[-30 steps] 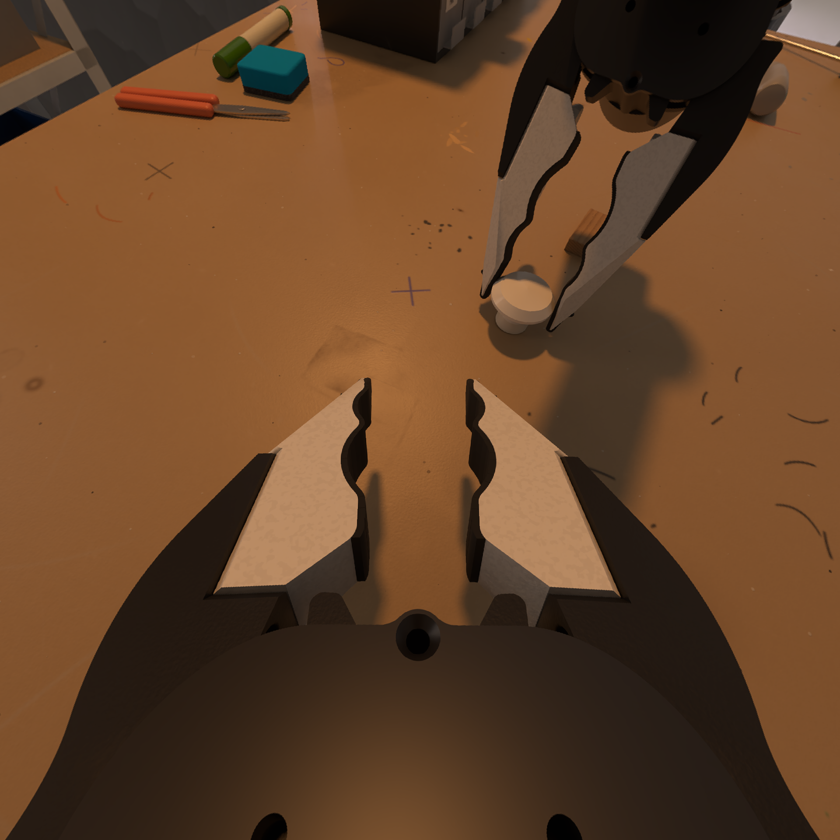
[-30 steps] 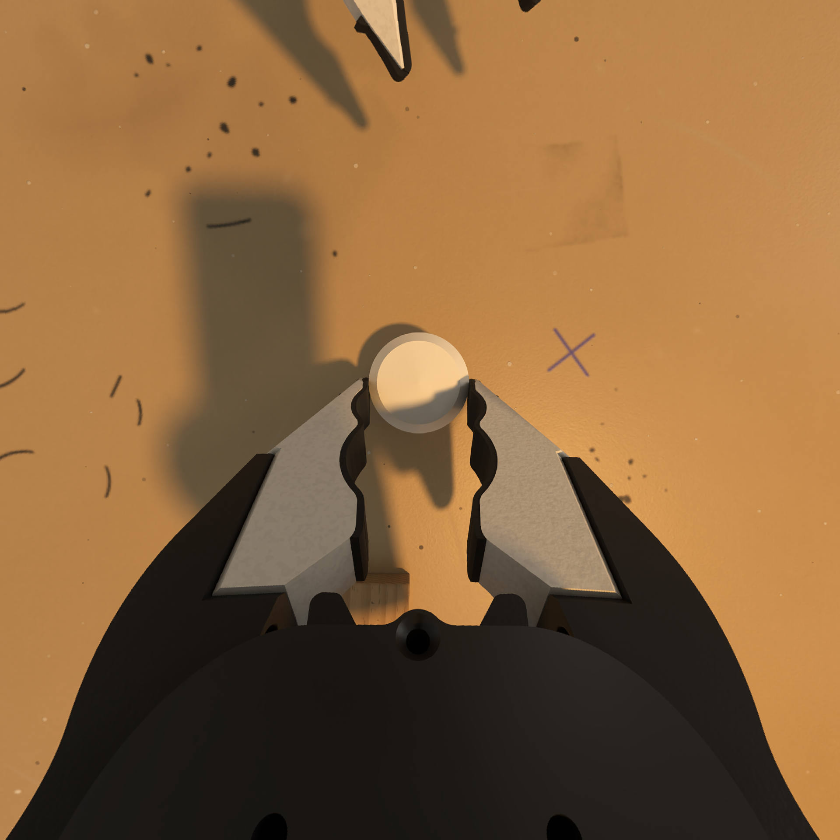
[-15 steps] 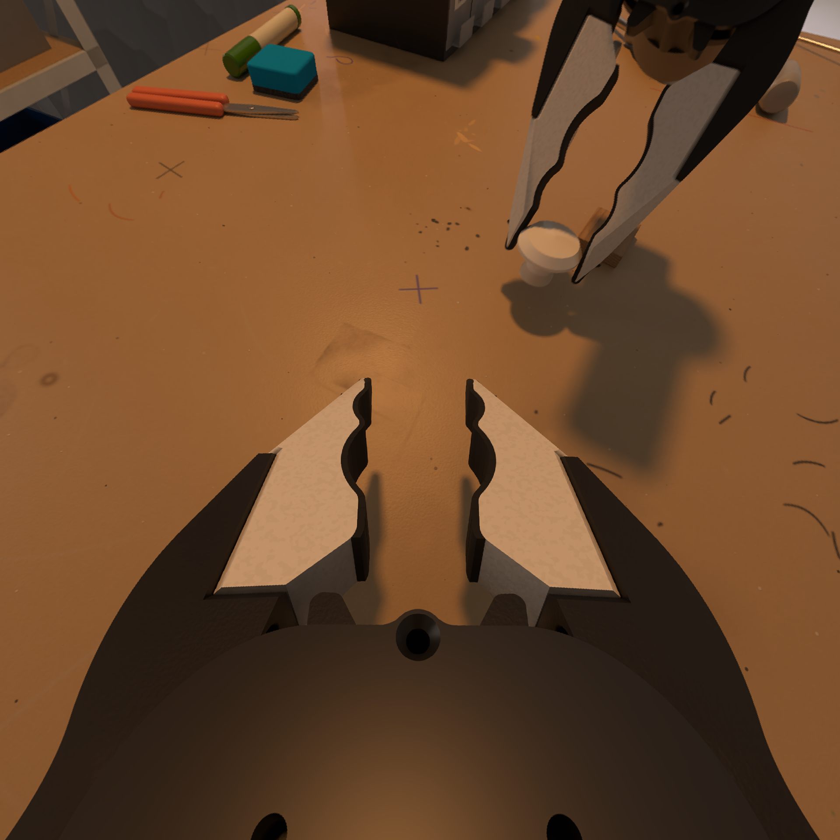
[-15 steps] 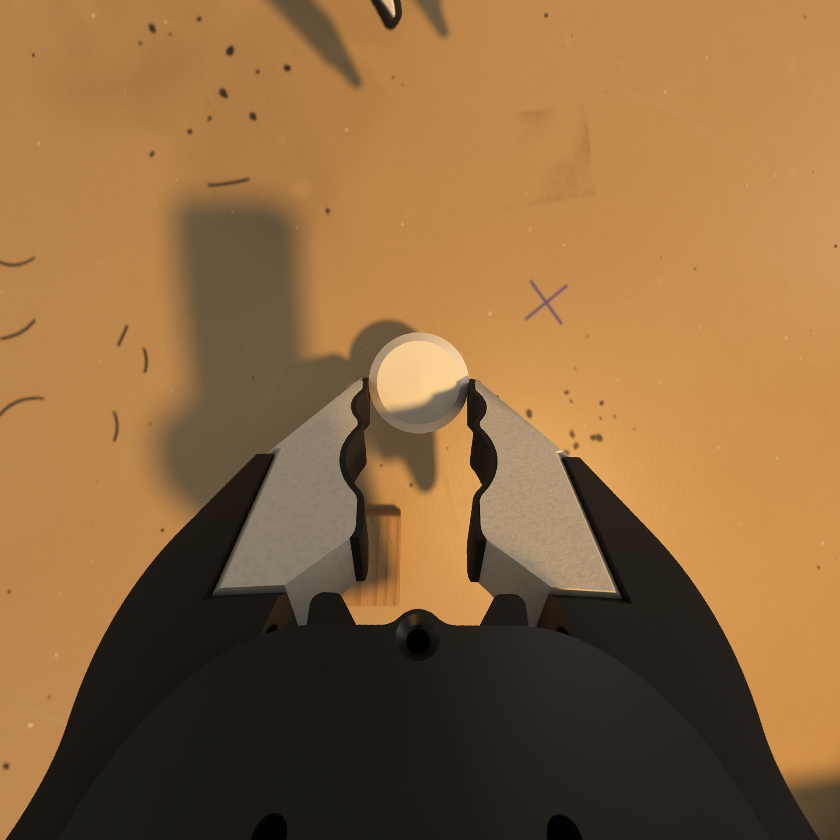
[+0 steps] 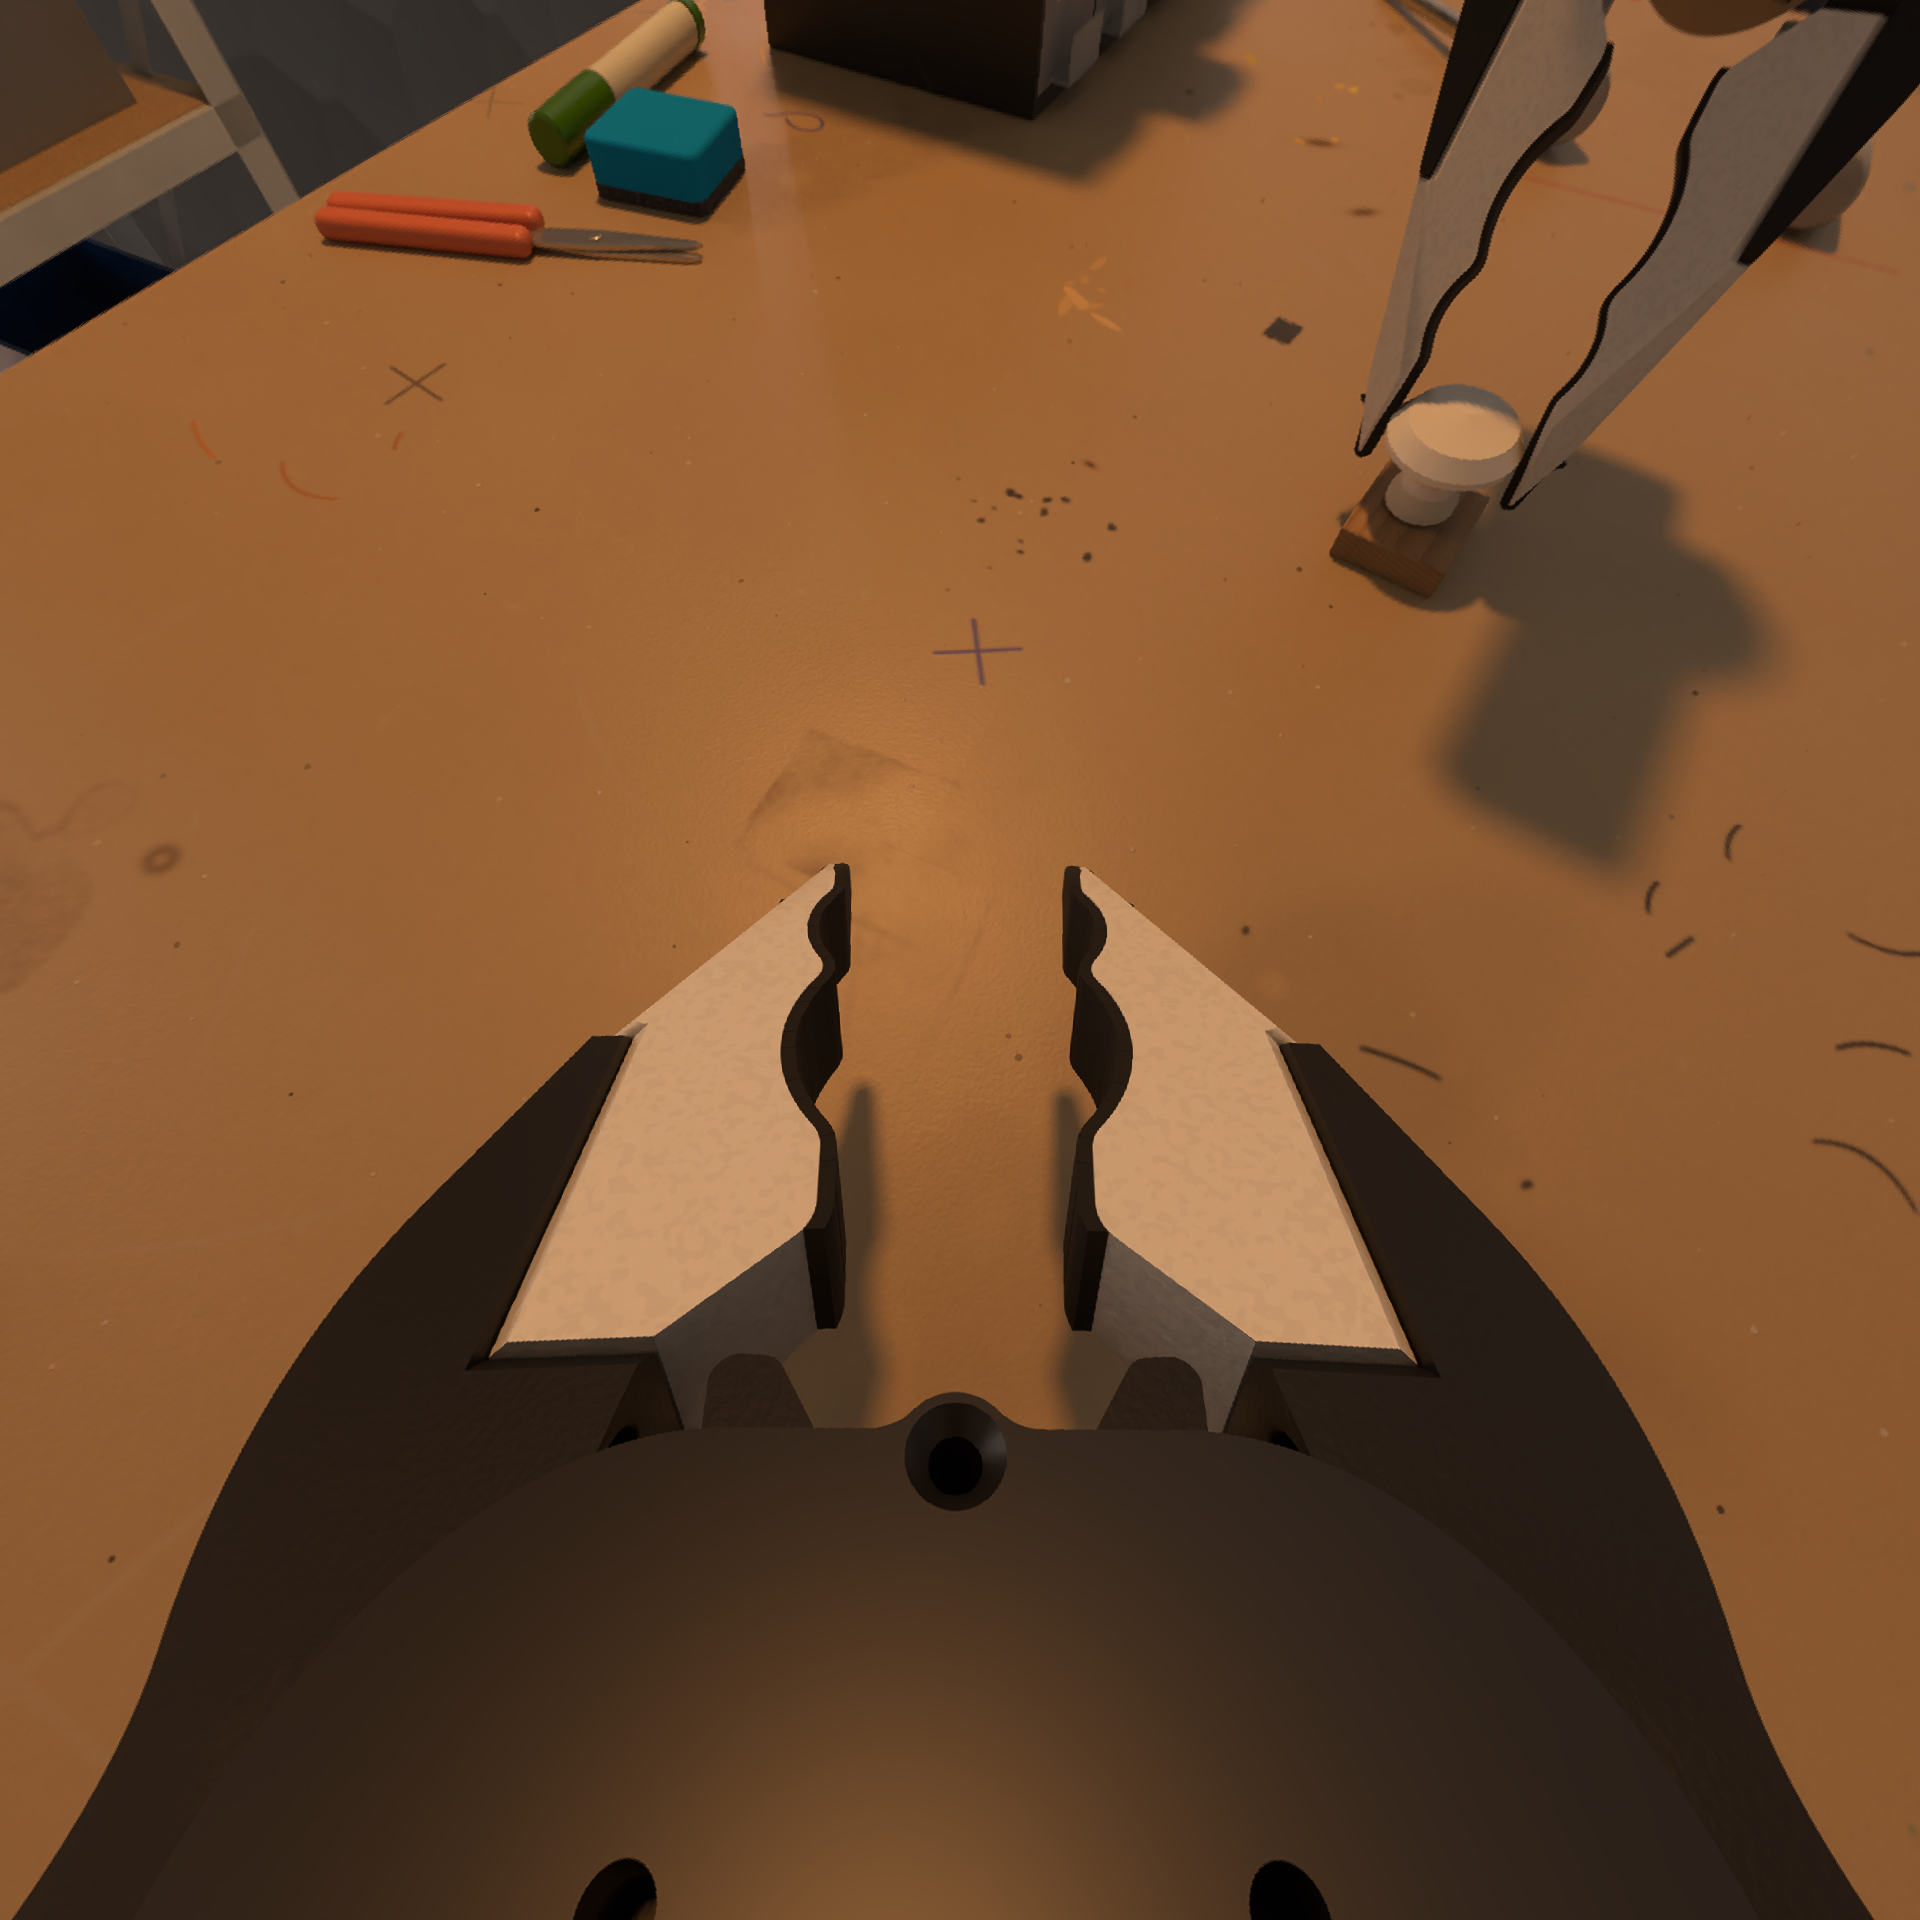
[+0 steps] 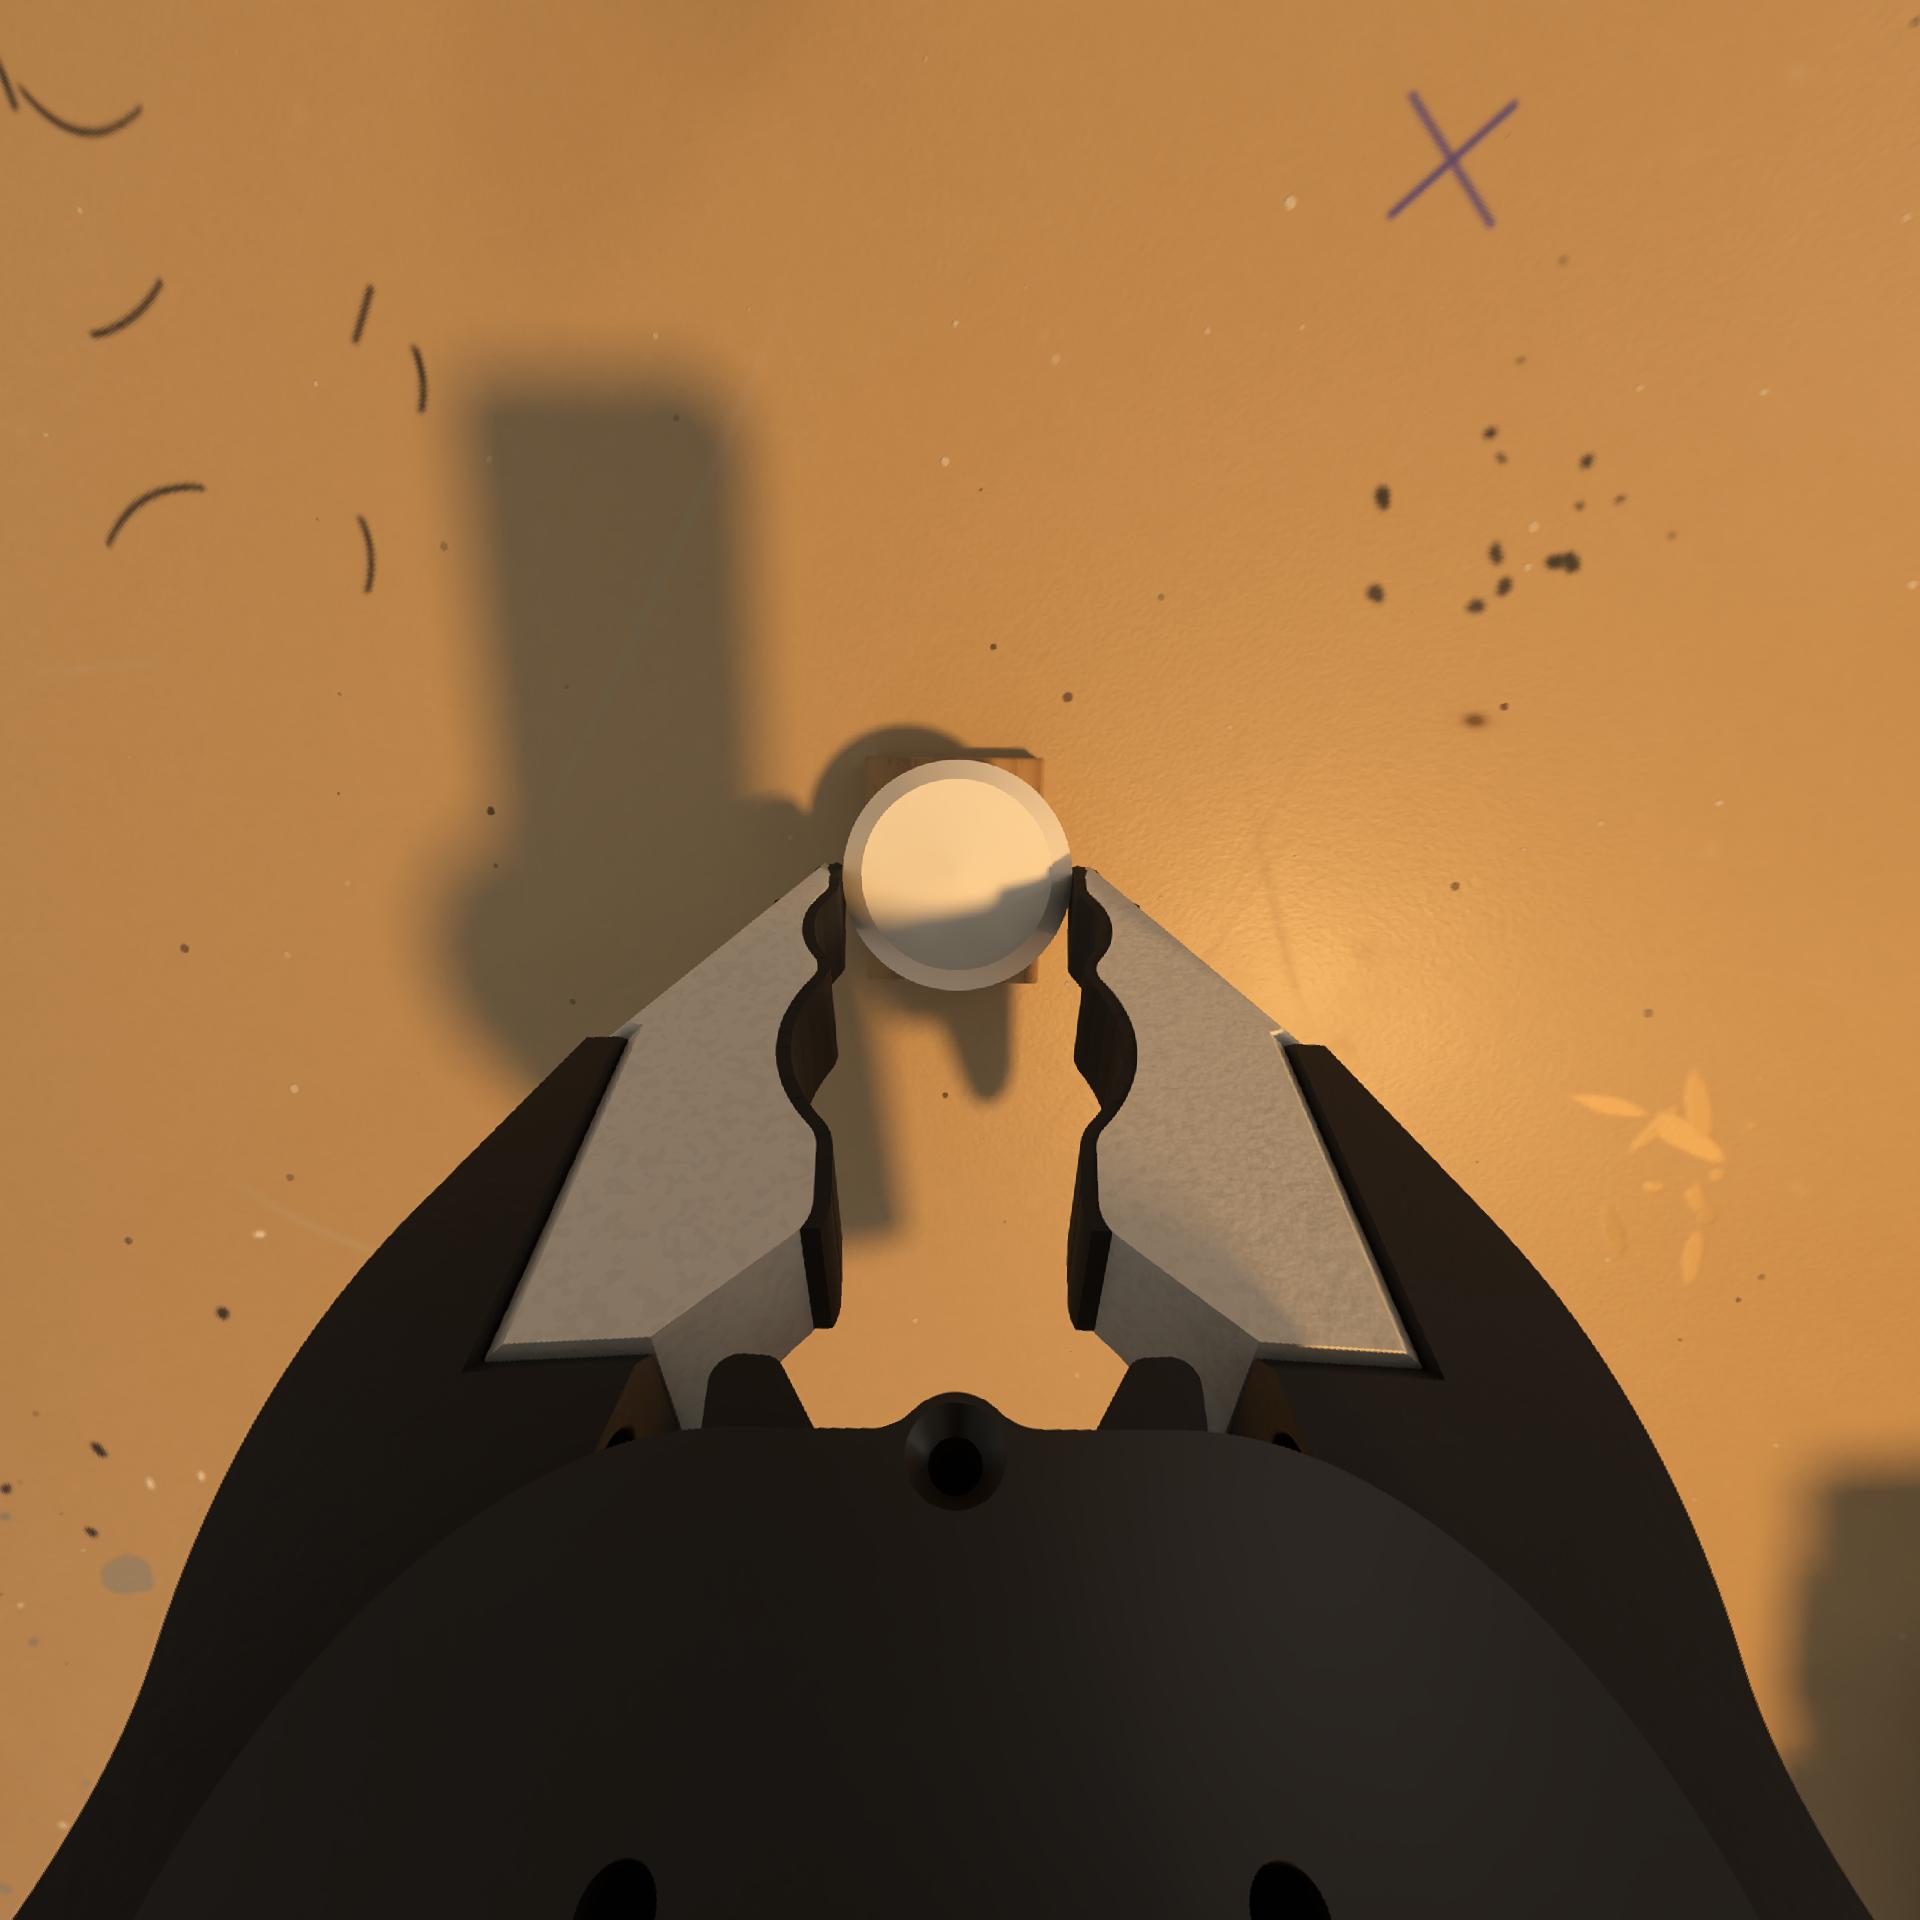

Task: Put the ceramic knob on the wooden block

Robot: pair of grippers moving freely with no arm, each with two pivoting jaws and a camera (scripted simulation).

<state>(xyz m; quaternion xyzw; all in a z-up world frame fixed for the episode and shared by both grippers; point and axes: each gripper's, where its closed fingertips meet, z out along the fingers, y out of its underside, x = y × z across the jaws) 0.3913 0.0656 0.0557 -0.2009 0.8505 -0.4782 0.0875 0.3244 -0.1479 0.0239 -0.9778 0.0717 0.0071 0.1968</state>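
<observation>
On the wooden block (image 5: 1397, 540), ceramic knob (image 5: 1451, 442) stands.

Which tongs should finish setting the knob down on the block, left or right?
Right. The right tongs already grip the ceramic knob directly over the wooden block; the left tongs are open, empty and far off.

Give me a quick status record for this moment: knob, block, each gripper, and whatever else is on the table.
knob: white ceramic knob, upright, its stem down on the wooden block
block: small, flat on the table; only its edges show around the knob in the right wrist view
right gripper: fingertips closed on the knob's cap
left gripper: open, empty, low over bare table
clutter, far left: orange-handled scissors, teal block, green-capped tube
clutter, far centre: dark box
task: knob appears placed, not yet released
</observation>
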